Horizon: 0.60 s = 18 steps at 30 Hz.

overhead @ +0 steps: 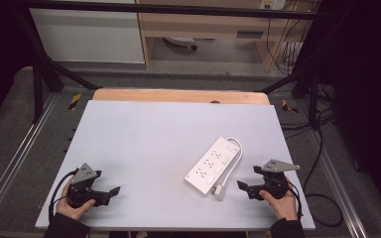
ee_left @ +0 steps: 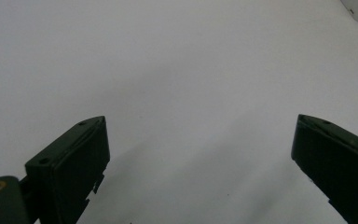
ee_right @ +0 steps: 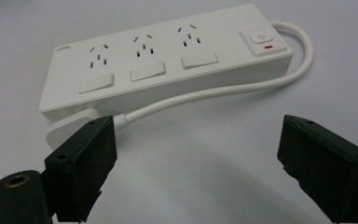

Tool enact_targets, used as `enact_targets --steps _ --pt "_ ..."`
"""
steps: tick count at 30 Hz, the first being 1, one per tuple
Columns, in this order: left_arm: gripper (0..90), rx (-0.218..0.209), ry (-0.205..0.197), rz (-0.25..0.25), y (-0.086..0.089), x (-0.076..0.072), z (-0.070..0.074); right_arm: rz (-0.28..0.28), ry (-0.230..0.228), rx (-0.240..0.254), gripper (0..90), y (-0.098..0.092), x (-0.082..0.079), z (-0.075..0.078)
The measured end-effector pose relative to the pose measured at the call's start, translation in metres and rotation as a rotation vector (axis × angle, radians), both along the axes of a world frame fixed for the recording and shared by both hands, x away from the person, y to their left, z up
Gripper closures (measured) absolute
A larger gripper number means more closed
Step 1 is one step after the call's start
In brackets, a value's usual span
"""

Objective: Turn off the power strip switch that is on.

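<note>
High view: a white power strip lies flat on the pale grey table, right of centre, set diagonally with its switch end toward the far right and its other end toward the near edge. Its white cable loops out of the far end and runs back along the right side to a white plug resting on the table at the near end. The right gripper, held in the person's right hand, sits near the table's near right corner, jaws pointing left toward the plug, just beside it but apart. The left gripper, in the left hand, sits near the near left corner, jaws pointing right, well apart from the strip. Left gripper view: the left gripper's jaws stand wide apart over bare table, nothing between them; a white corner at the top right edge is likely the strip, too little of it to be sure. Right gripper view: the right gripper's jaws are spread wide, empty. The power strip lies just ahead, showing three socket sets, three rocker switches and a main button with a red mark. The plug lies just behind the left jaw's tip; contact cannot be judged. The cable curves across ahead of the gap.
</note>
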State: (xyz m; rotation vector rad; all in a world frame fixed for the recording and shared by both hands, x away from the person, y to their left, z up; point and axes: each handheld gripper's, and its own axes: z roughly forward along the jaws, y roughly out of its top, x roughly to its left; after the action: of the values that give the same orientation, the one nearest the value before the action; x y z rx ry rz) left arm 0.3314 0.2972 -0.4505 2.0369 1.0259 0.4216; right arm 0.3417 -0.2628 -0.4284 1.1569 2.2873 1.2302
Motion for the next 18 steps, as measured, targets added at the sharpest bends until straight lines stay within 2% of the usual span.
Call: enact_targets --steps 18 --pt "3.9 0.003 0.002 -0.003 -0.0001 0.0000 -0.0001 -0.037 -0.021 -0.025 22.0 0.0069 0.0059 0.0072"
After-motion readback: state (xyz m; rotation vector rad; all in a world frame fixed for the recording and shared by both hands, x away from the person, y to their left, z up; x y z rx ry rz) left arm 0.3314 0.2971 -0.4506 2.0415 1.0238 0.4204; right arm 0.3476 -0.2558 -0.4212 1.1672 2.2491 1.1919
